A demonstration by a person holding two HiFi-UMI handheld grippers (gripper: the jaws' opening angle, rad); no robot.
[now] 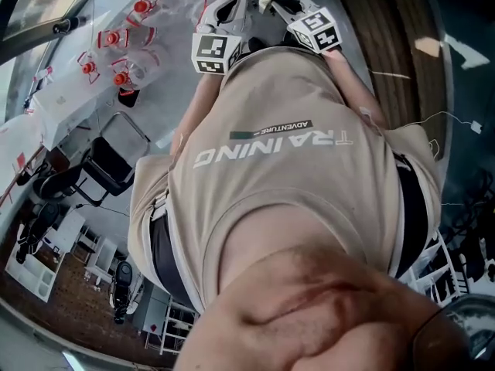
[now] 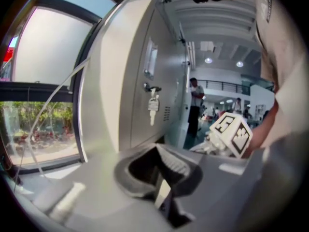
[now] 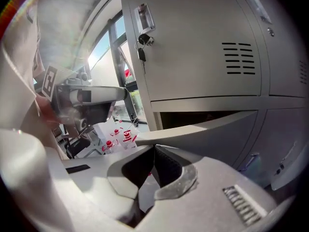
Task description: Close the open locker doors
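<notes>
Grey metal lockers (image 3: 203, 42) fill the right gripper view. The upper door is closed, with a key (image 3: 142, 52) hanging from its lock and vent slots (image 3: 240, 58). Below it a locker door (image 3: 207, 129) stands swung out over a dark opening (image 3: 193, 117). My right gripper (image 3: 154, 150) is shut and empty, just in front of that open door's edge. My left gripper (image 2: 157, 151) is also shut on nothing and faces a closed locker door (image 2: 140, 81) with a hanging key (image 2: 152, 103). In the head view my torso (image 1: 286, 168) hides the lockers.
A white table (image 1: 77, 91) with several red-capped bottles (image 1: 124, 45) and a black chair (image 1: 108, 165) stand on my left. A large window (image 2: 38, 81) lies beside the lockers. People (image 2: 194, 108) stand far off in the hall.
</notes>
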